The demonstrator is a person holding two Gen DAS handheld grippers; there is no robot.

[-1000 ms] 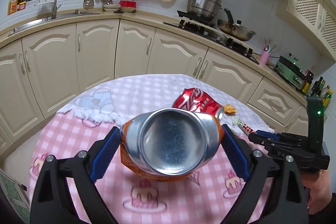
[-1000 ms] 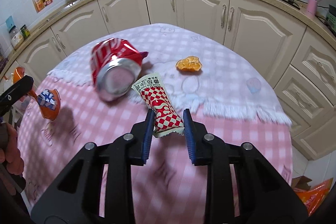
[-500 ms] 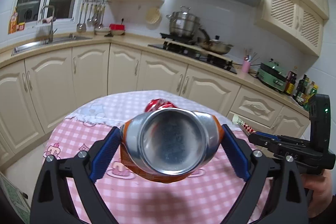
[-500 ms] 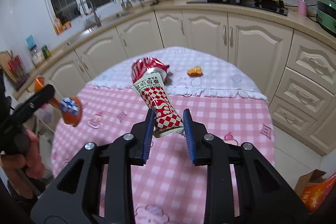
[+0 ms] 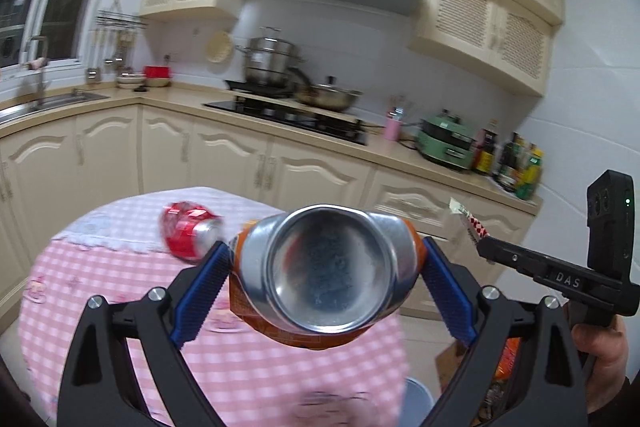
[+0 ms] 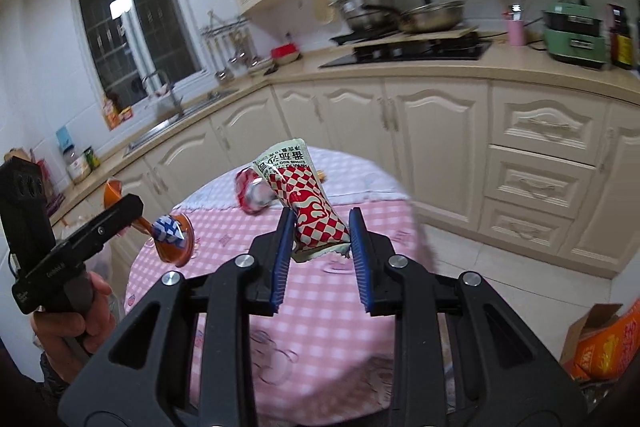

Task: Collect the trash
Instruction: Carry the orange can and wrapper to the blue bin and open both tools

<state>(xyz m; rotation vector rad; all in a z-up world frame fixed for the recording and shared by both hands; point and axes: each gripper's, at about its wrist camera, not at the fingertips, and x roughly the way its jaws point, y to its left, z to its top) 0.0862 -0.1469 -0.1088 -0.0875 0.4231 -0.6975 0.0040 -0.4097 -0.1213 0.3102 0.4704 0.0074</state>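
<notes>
My left gripper (image 5: 326,261) is shut on a crushed orange can (image 5: 324,267), held in the air above the near edge of the round table (image 5: 100,279); the can's silver bottom faces the camera. My right gripper (image 6: 320,231) is shut on a red-and-white checkered snack wrapper (image 6: 308,203), also lifted above the table (image 6: 328,303). A crushed red can (image 5: 186,231) lies on the pink checked cloth; it also shows in the right wrist view (image 6: 252,193) behind the wrapper. An orange peel is mostly hidden behind the wrapper.
Cream cabinets and a countertop with stove, pots and sink ring the table. A grey bin rim (image 5: 418,393) shows below the left gripper beside a cardboard box (image 5: 452,367). An orange box (image 6: 604,343) sits on the floor at the right.
Both grippers have risen and pulled back from the table with the orange can and the wrapper held. The views have swung right, toward the table's edge and the floor.
</notes>
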